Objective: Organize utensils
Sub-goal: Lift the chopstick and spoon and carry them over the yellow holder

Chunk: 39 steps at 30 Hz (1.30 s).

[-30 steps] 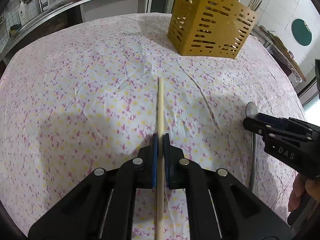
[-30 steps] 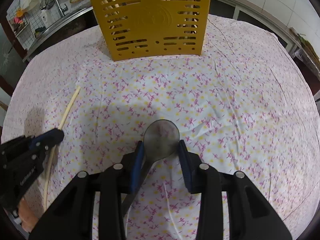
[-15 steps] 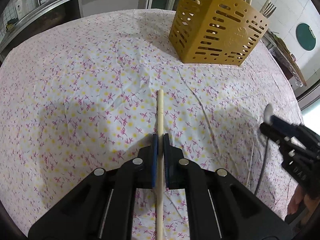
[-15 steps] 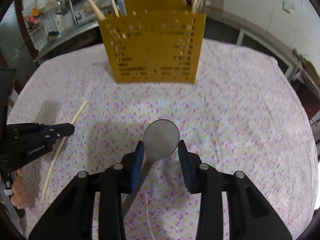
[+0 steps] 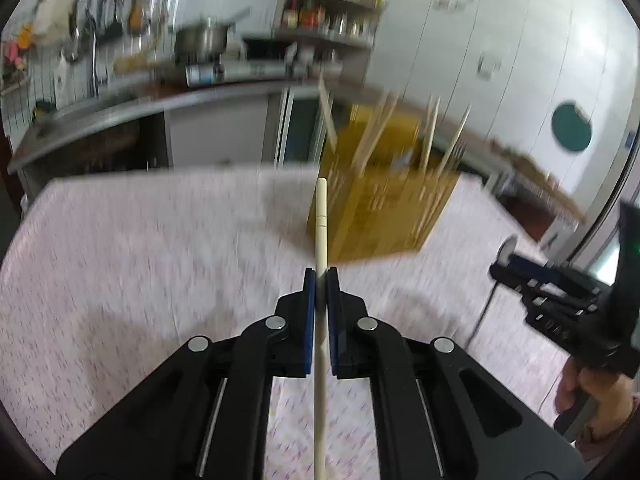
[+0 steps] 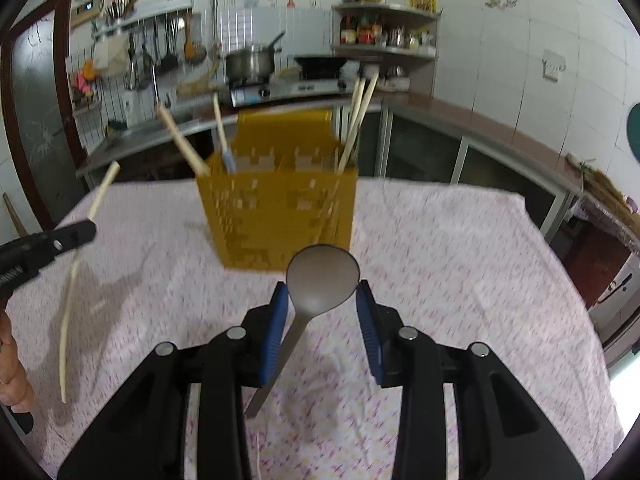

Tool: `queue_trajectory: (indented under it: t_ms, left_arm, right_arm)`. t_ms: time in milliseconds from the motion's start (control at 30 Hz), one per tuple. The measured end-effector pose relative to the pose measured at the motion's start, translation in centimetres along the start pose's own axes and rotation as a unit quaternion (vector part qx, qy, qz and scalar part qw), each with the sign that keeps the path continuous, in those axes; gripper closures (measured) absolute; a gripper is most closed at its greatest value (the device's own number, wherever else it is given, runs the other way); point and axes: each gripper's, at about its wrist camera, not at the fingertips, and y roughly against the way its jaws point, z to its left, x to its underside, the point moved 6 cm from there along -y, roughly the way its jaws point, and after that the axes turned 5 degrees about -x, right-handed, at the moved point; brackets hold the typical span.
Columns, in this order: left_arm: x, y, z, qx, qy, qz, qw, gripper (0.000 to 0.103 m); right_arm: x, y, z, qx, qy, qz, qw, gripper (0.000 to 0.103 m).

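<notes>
no readable writing shows on either tool or on the holder; the yellow poster on the far wall is too blurred to read.

the left gripper (image 5: 321,276) is pinched tight on a chopstick (image 5: 321,216). the chopstick is a pale, slim, round stick with a fine ring mark near its front end. it runs straight through the blue pads, front end pointing at the holder, rear end passing back under the tool. in the right wrist view it hangs clear above the tablecloth (image 6: 460,248), left of the holder, with its shadow on the cloth below.

the right gripper (image 6: 322,292) has its jaws part way apart, with a spoon (image 6: 323,274) between them. the spoon is plain grey metal with a round bowl and a flat, narrow handle. the bowl sits at the pad tips, in front of the holder's near wall. the handle slants down and back along the left pad. exact pad contact on the bowl edges cannot be told, but the spoon is carried clear of the cloth.

the holder (image 6: 280,216) is a mustard yellow slotted box standing on the tablecloth, at its far middle. several pale sticks and a blue-ended item stand in its compartments, leaning outward.

a hand (image 5: 592,392) grips the right tool's handle, right of the holder.
</notes>
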Motion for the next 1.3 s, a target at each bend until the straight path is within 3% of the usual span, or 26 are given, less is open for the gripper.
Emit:
queue_trajectory:
  t_ms: [100,300,600,667,933,1067,1300]
  left_arm:
    - [-2.3,1.9,-0.6,0.019,0.009,-0.054,0.9983,0.099]
    - [-6.4,3.6,-1.6,0.063,0.033,-0.123,0.9898,0.099]
    - [-11.3,5.0,-4.6,0.060,0.010,-0.208,0.9762,0.099]
    - [-12.2,5.4,-5.5,0.057,-0.003,-0.234,0.9705,0.099]
    - [-15.6,6.2,-8.8,0.076,-0.014,-0.347,0.9347,0.099]
    - [-16.5,4.2,-9.6,0.104,-0.013,-0.353,0.9297,0.099]
    - [-16.9,-0.8,-8.8,0.088,-0.009,-0.351,0.9324,0.099]
  right_arm:
    - [-2.0,1.3,-0.5,0.012,0.011,-0.030,0.999,0.067]
    - [-5.5,2.9,-1.2,0.018,0.014,-0.057,0.998,0.067]
    - [-9.8,3.4,-2.3,0.028,0.016,-0.089,0.996,0.067]
    - [-11.1,3.4,-2.4,0.036,0.020,-0.101,0.994,0.067]
    - [-15.5,3.3,-3.8,0.060,0.029,-0.135,0.989,0.068]
    - [-16.7,2.3,-4.6,0.056,0.024,-0.142,0.988,0.068]
    - [-17.2,-0.9,-4.9,0.054,0.033,-0.141,0.988,0.068]
